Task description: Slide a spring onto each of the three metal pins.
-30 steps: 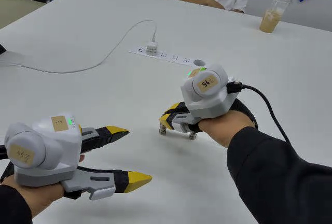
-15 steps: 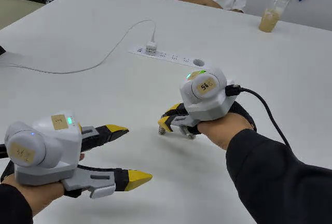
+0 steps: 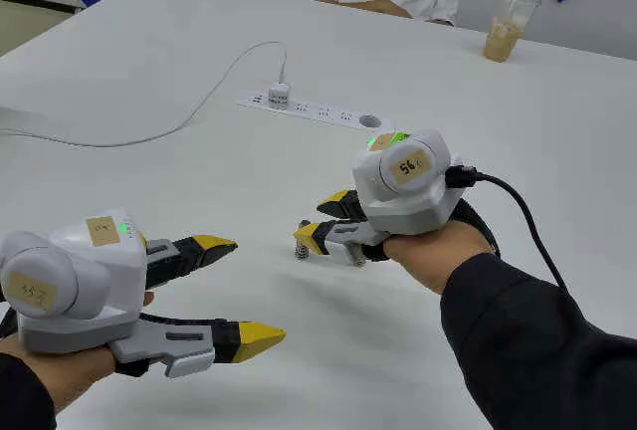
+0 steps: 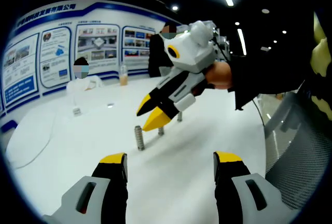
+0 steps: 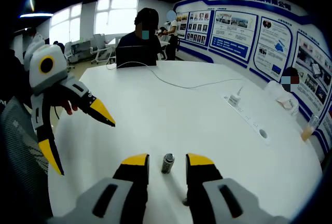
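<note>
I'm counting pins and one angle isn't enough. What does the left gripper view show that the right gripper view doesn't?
Left gripper view: the right gripper from the side, jaws slightly apart, above what look like three uprights in a row; the nearest is a sprung pin, the two behind too small to judge. Right gripper view: the left gripper, jaws wide open, and a spring-covered pin standing between the right gripper's own jaws, gaps either side. Both: the white table, the power strip and the drink cup.
</note>
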